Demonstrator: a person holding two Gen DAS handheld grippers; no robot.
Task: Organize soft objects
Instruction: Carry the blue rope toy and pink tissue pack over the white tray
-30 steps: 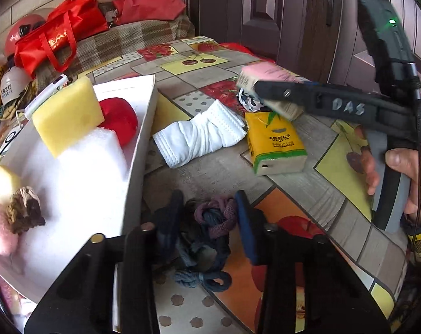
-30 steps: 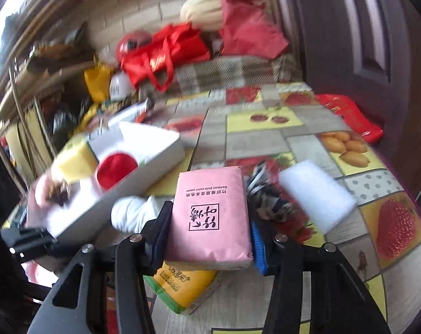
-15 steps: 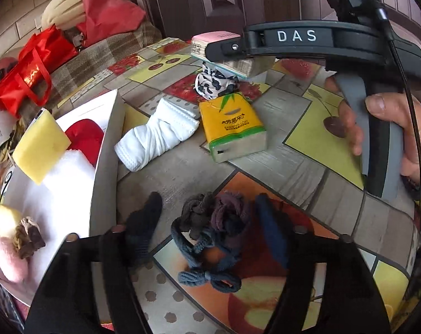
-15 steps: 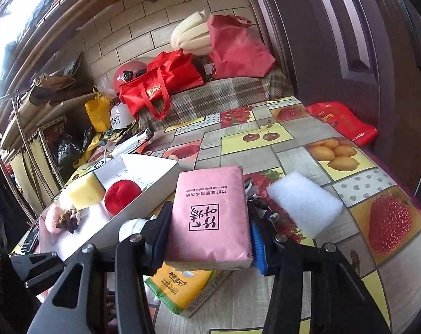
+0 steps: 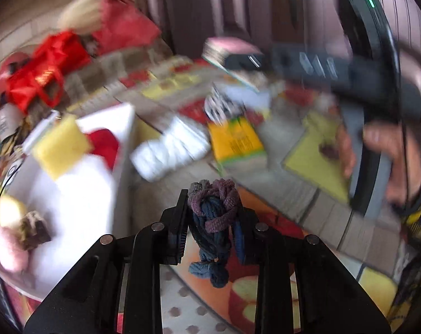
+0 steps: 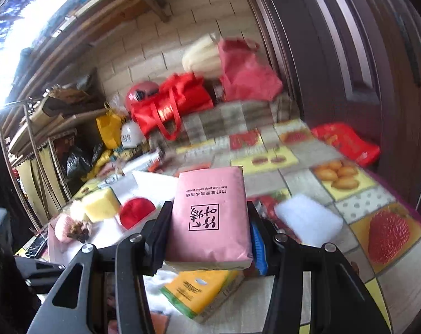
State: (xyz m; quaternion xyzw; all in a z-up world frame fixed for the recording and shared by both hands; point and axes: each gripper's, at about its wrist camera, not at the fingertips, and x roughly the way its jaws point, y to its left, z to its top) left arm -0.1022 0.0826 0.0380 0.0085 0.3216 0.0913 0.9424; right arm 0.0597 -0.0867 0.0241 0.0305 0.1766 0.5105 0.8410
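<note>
My left gripper [image 5: 213,218] has its jaws closing, and the pads press on a knotted blue and purple rope [image 5: 220,194] that hangs a little above the table. My right gripper [image 6: 209,217] is shut on a pink tissue pack [image 6: 210,189], held in the air over the table. In the left wrist view that pink tissue pack [image 5: 230,48] shows at the upper right, with a hand on the handle. A white tray [image 5: 124,144] at the left holds a yellow sponge [image 5: 61,144], a red ball [image 5: 104,144] and white foam.
On the fruit-print tablecloth lie a rolled white cloth [image 5: 168,153], a yellow tissue pack [image 5: 235,142], a black and white patterned cloth [image 5: 224,105] and a white foam block [image 6: 308,222]. Red bags [image 6: 171,103] sit on a bench behind. A dark door stands at the right.
The left jaws spread around the rope on the table, then closed on it and lifted it. The right gripper kept the pink pack and tilted upward slightly.
</note>
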